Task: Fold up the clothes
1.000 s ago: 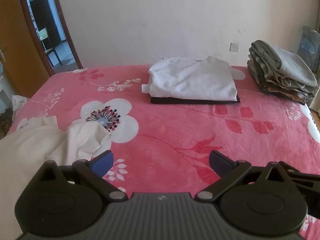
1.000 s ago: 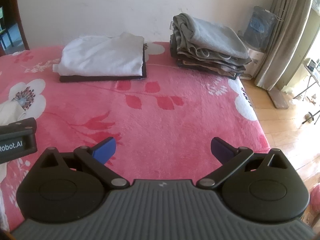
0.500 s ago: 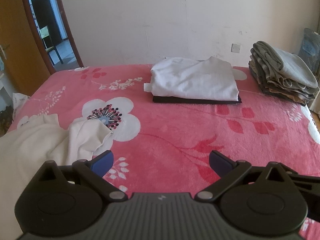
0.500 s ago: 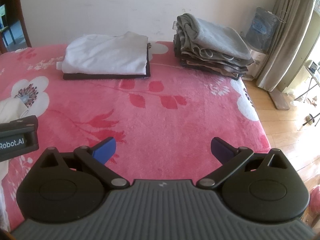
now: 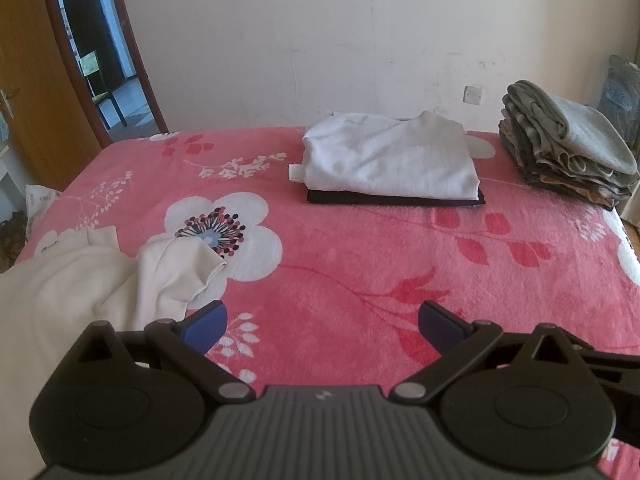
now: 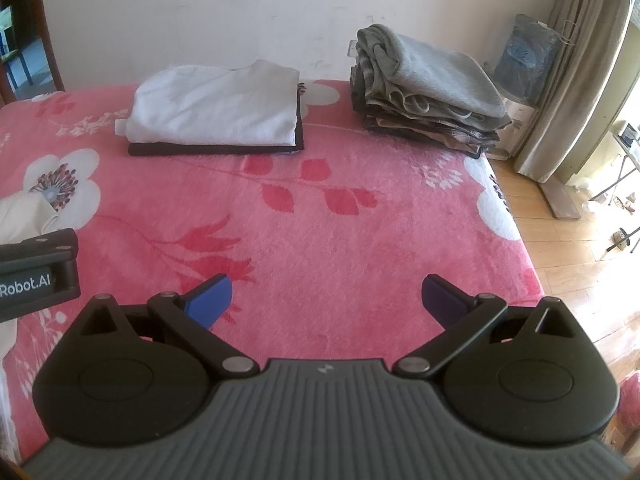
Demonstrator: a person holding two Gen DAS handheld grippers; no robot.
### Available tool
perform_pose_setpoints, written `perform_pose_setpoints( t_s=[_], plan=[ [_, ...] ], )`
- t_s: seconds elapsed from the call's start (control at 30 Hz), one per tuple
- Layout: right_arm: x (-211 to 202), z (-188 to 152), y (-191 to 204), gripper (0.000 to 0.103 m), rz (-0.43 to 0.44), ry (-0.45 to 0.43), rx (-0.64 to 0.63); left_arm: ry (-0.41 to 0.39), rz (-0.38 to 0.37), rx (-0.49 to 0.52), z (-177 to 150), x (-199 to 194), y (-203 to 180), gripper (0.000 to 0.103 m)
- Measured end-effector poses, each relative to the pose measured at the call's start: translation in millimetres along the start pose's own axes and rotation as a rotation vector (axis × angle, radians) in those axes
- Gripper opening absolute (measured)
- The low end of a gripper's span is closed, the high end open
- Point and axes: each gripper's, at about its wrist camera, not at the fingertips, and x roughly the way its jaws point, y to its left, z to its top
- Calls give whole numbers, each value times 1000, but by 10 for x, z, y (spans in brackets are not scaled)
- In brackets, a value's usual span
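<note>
A crumpled cream garment (image 5: 76,280) lies unfolded on the near left of the pink floral bed (image 5: 360,248); its sleeve end (image 6: 24,216) shows at the left edge of the right wrist view. My left gripper (image 5: 322,324) hovers open just right of it, nothing between its fingers. My right gripper (image 6: 326,298) is open over bare blanket further right. A folded white garment (image 5: 392,164) rests on a folded dark one at the back middle. A stack of folded grey and patterned clothes (image 6: 428,88) stands at the back right.
The bed's right edge drops to a wooden floor (image 6: 580,248) with a curtain (image 6: 588,60) and a blue bag (image 6: 528,56). An open doorway (image 5: 104,64) is at the back left. The left gripper's body (image 6: 36,276) sits beside my right gripper.
Both grippers have drawn back and lifted slightly, so the folded piles sit a little lower in view. Both stay open; no cloth has moved.
</note>
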Motion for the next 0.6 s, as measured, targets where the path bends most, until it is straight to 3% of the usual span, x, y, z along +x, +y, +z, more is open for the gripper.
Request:
perform_pose_setpoints(
  t_s=[0.6],
  plan=[
    [5, -1, -5, 102, 3, 2, 4, -1, -1, 1, -4, -8, 3, 102]
  ],
)
